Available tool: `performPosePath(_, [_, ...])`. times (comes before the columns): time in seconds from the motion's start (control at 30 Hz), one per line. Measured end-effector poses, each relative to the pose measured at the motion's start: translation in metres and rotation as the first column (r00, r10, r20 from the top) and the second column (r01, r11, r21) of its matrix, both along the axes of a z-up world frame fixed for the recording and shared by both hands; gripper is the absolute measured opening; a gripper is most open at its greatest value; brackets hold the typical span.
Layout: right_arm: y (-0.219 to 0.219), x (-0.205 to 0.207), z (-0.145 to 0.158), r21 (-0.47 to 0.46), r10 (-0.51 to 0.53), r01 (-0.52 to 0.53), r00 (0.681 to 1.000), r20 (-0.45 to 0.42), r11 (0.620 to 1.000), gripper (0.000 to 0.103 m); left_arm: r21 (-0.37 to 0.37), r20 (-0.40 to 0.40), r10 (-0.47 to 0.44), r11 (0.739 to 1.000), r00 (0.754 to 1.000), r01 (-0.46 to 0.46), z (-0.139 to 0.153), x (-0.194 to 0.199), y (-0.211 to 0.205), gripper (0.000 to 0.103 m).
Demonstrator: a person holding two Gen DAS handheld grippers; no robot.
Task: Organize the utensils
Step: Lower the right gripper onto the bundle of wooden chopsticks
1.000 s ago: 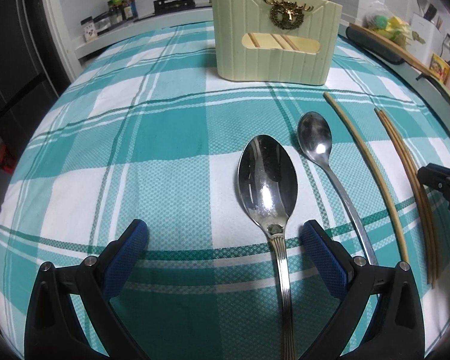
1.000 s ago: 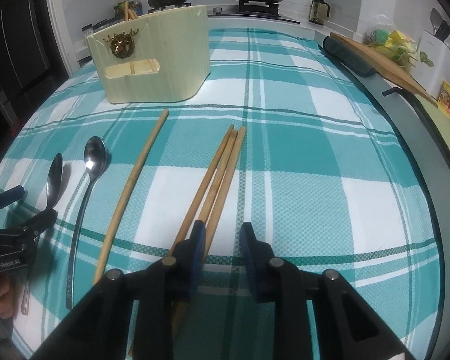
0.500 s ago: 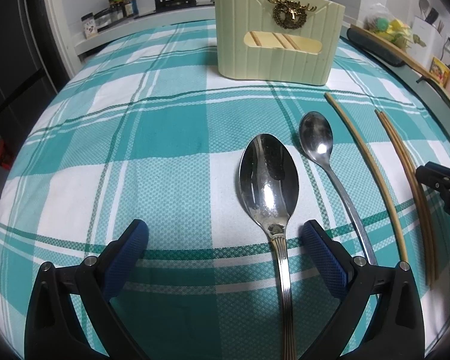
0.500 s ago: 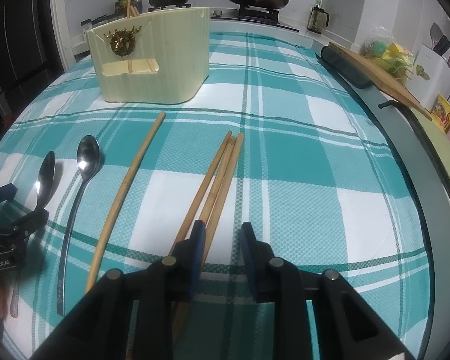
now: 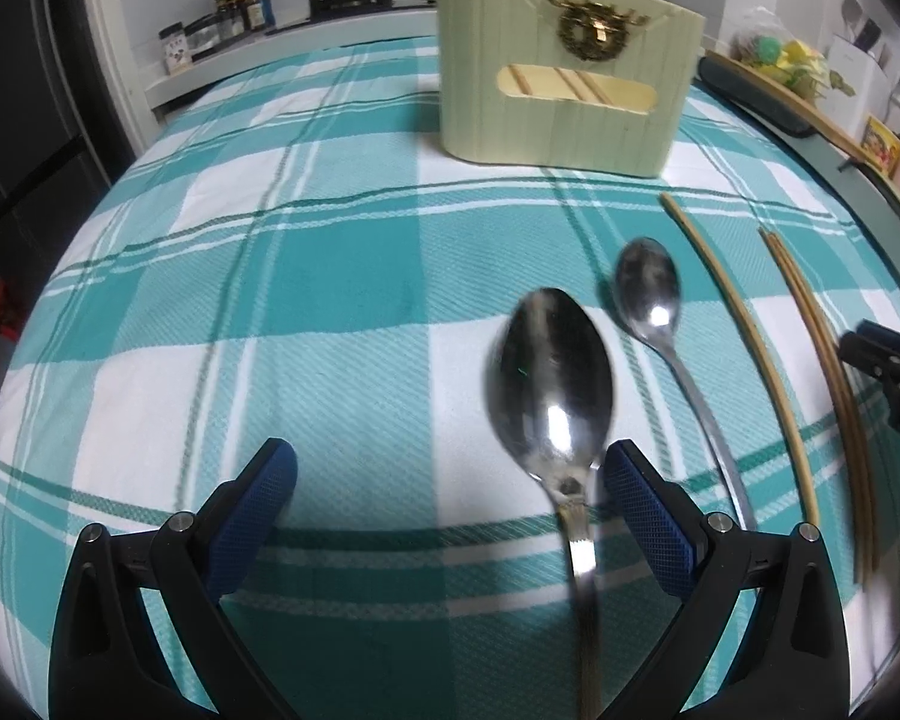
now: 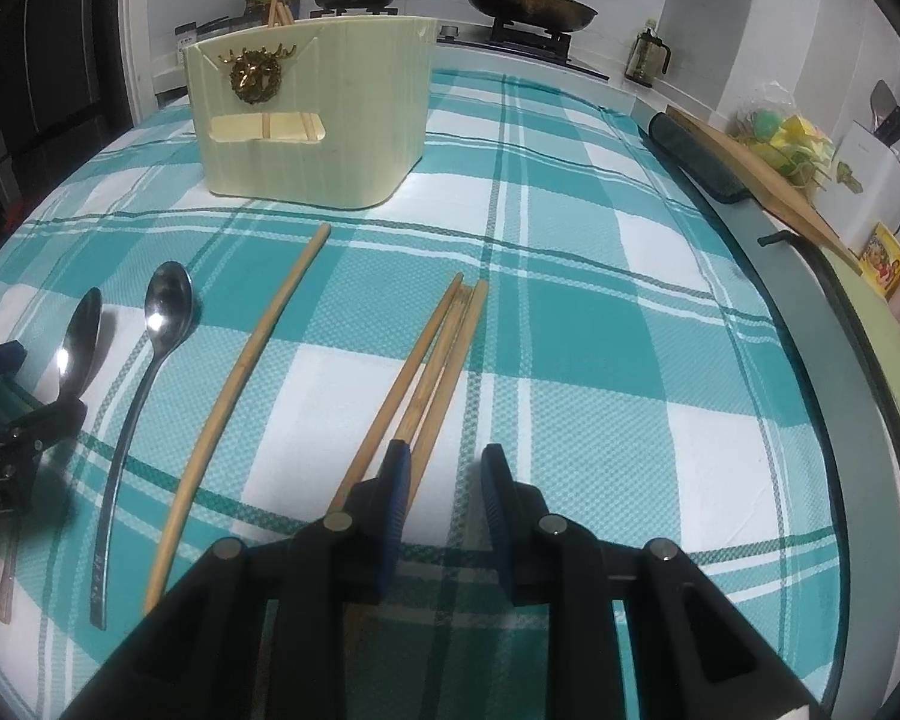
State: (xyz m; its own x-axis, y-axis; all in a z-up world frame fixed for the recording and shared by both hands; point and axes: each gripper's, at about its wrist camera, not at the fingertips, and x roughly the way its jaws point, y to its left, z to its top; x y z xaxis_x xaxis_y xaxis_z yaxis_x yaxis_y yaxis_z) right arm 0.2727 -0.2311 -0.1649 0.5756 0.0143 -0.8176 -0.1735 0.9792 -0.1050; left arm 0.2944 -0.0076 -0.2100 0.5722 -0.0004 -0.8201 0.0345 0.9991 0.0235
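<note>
Wide-open left gripper (image 5: 447, 489) straddles the large shiny steel spoon (image 5: 552, 384); right gripper (image 6: 444, 489), jaws parted, over brown wooden chopsticks (image 6: 435, 360)

**Readable markings: one partial print only**

On the black body of the left gripper (image 6: 6, 450), at nine o'clock in the right wrist view, a white print shows partly: it reads about "bbt.AI", with its start cut off by the picture's edge. In the left wrist view the black right gripper (image 5: 894, 372), at three o'clock, carries a white mark like a "D", too cropped to read. The small yellow packet (image 6: 885, 261) at the counter's edge bears printing, too blurred to read.
</note>
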Motion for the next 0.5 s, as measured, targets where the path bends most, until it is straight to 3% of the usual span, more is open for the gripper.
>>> performPosePath(0.07, [-0.006, 0.003, -0.003, -0.039, -0.023, 0.022, 0.999, -0.022, 0.999, 0.023, -0.01, -0.007, 0.021, 1.0, 1.0, -0.021, -0.001, -0.001, 0.008, 0.103])
performPosePath(0.4, [-0.034, -0.002, 0.009, 0.196, -0.02, 0.036, 0.997, -0.08, 0.98, 0.022, -0.013, -0.005, 0.003, 1.0, 1.0, -0.003, 0.0, 0.002, 0.005, 0.102])
performPosePath(0.5, [-0.024, 0.008, 0.008, 0.196, -0.005, 0.024, 0.996, -0.093, 0.98, 0.022, -0.016, -0.007, 0.006, 1.0, 1.0, -0.006, 0.0, 0.003, 0.005, 0.102])
